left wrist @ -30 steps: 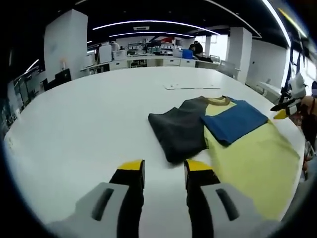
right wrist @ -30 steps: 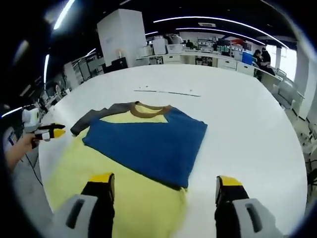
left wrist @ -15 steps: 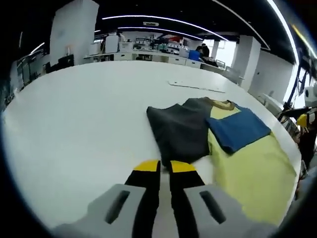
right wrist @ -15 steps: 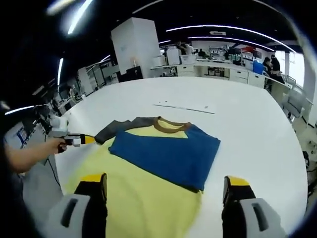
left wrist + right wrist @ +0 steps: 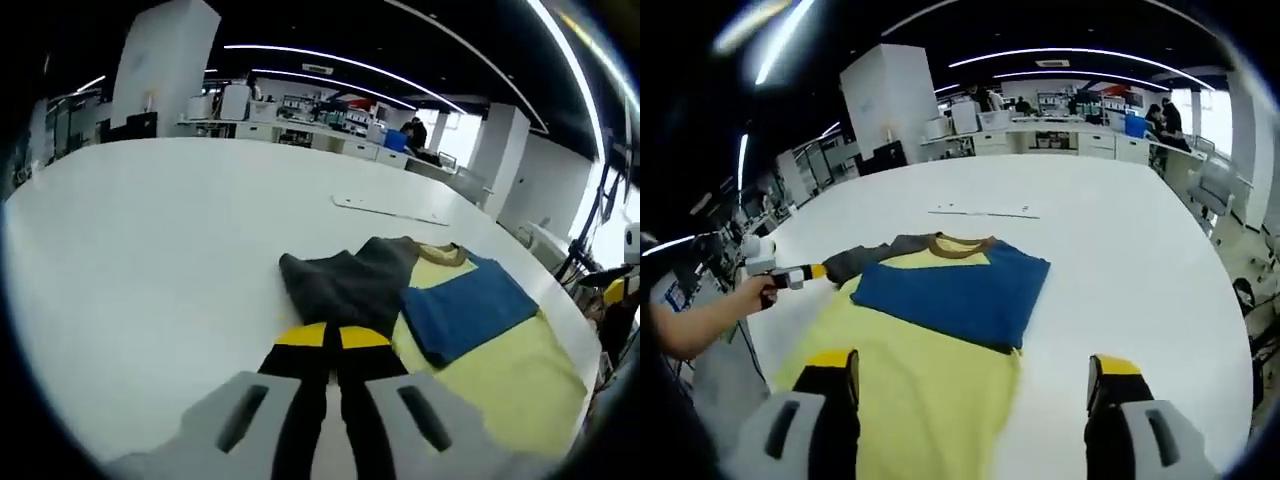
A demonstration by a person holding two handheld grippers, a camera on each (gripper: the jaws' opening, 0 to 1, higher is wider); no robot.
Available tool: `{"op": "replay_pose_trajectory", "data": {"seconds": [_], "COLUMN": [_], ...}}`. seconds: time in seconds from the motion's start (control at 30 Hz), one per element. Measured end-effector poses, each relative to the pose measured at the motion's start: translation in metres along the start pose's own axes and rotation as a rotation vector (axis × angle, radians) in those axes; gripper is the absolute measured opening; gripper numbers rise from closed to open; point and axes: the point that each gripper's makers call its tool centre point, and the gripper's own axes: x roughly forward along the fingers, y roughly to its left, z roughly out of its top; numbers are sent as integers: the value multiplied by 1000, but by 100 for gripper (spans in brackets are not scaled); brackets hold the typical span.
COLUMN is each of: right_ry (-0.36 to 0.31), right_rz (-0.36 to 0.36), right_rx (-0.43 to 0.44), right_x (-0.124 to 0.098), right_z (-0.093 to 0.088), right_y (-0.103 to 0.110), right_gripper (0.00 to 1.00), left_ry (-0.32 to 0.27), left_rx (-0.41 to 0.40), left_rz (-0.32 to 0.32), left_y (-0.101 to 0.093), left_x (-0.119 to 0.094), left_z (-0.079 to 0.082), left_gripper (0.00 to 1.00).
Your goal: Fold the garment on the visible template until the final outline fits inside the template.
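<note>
A yellow T-shirt (image 5: 500, 375) (image 5: 910, 345) lies flat on the white table (image 5: 150, 250), its brown collar (image 5: 958, 246) at the far end. Its blue sleeve (image 5: 465, 312) (image 5: 950, 285) is folded over the chest. The grey sleeve (image 5: 345, 280) (image 5: 855, 262) lies out to the side, slightly bunched. My left gripper (image 5: 332, 336) is shut on the grey sleeve's near end; in the right gripper view a hand holds the left gripper (image 5: 812, 271) at that sleeve. My right gripper (image 5: 968, 368) stands wide open over the shirt's lower body, gripping nothing. A thin flat pale sheet (image 5: 390, 208) (image 5: 985, 212) lies beyond the collar.
The table's edge (image 5: 1225, 330) runs close on the right of the right gripper view. Desks, shelves and a white pillar (image 5: 895, 100) stand far behind, with people at the back. The right gripper (image 5: 615, 290) shows at the far right edge of the left gripper view.
My left gripper went from open to shut and moved up onto the grey sleeve's end, which has narrowed and bunched. The right gripper stayed open over the shirt.
</note>
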Motion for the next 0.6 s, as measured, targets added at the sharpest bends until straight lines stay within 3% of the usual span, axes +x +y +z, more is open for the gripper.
{"op": "replay_pose_trajectory", "data": {"seconds": [0.2, 0.33, 0.6], "right_ry": [10, 10, 13], "right_rz": [7, 7, 2], "right_rx": [38, 48, 69], "right_x": [-3, -6, -11], "right_z": [-12, -15, -24], "right_y": [3, 3, 2], "right_gripper": [94, 94, 94], "left_ry": [-50, -56, 27], "left_rx": [66, 145, 315], "left_rz": [-92, -158, -268], "left_y": [-45, -76, -123], "left_x": [8, 15, 30], "left_z": [25, 32, 2], "left_gripper": [0, 0, 0]}}
